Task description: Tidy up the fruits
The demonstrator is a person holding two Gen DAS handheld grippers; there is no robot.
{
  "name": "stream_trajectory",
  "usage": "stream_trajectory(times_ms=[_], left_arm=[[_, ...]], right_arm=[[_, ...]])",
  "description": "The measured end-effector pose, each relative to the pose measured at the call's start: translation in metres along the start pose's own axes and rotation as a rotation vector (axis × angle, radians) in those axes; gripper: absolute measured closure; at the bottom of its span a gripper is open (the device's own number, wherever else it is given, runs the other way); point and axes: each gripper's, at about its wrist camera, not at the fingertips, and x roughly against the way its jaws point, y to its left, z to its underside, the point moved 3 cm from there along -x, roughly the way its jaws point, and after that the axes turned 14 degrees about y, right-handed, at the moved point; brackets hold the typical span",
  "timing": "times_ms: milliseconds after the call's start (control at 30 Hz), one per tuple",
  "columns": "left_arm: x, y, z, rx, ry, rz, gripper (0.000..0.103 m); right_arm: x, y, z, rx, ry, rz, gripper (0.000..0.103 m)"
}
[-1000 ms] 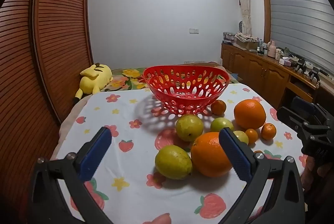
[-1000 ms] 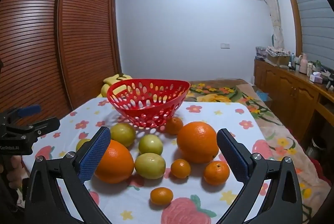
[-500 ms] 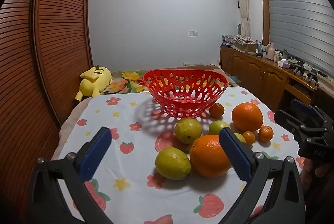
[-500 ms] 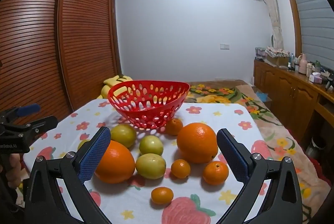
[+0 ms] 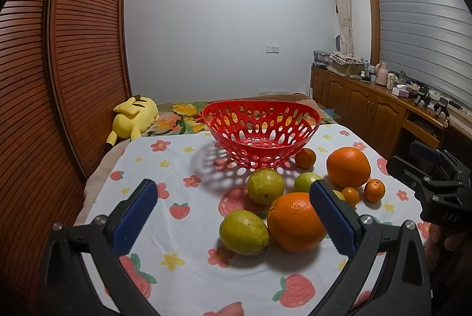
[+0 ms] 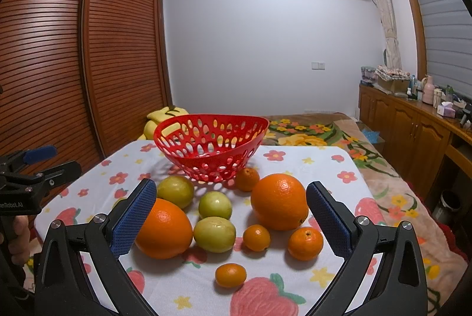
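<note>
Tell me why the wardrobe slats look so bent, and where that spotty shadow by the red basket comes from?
Both wrist views are fisheye, so the straight wardrobe bows near the frame edges and the corners go black. In the left wrist view, light through the red basket casts a dotted shadow on the tablecloth. In the right wrist view, the large orange shows small glare spots; the fruit looks sharp.

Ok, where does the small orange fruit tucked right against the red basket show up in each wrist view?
Left wrist view: the small orange fruit sits right of centre, at the basket's lower right edge, left of a big orange.
Right wrist view: it sits at centre, under the basket's front right side, just left of that big orange.
Shared landmark: the red basket.
</note>
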Motion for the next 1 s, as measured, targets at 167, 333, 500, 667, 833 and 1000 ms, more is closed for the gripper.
stream_trajectory(times_ms=[167,333,500,667,833,1000], left_arm=[[0.001,0.0,-0.001,0.0,-0.003,0.002,0.0],[0.003,-0.001,-0.001,-0.001,-0.01,0.001,0.0],[0.006,-0.002,-0.001,-0.001,-0.017,0.002,0.0],[0.007,-0.002,-0.002,-0.002,-0.019,0.004,0.0],[0.011,-0.003,-0.002,-0.004,-0.024,0.005,0.0],[0.014,-0.004,0.0,-0.003,-0.03,0.007,0.0]], right_arm=[[0.001,0.0,0.0,0.0,-0.001,0.002,0.0],[0.004,0.0,-0.002,-0.003,-0.004,0.003,0.0],[0.004,0.0,-0.002,-0.004,-0.005,0.004,0.0],[0.005,-0.001,-0.003,-0.009,-0.005,0.008,0.0],[0.005,-0.001,-0.003,-0.009,-0.007,0.009,0.0],[0.005,-0.002,-0.003,-0.011,-0.009,0.012,0.0]])
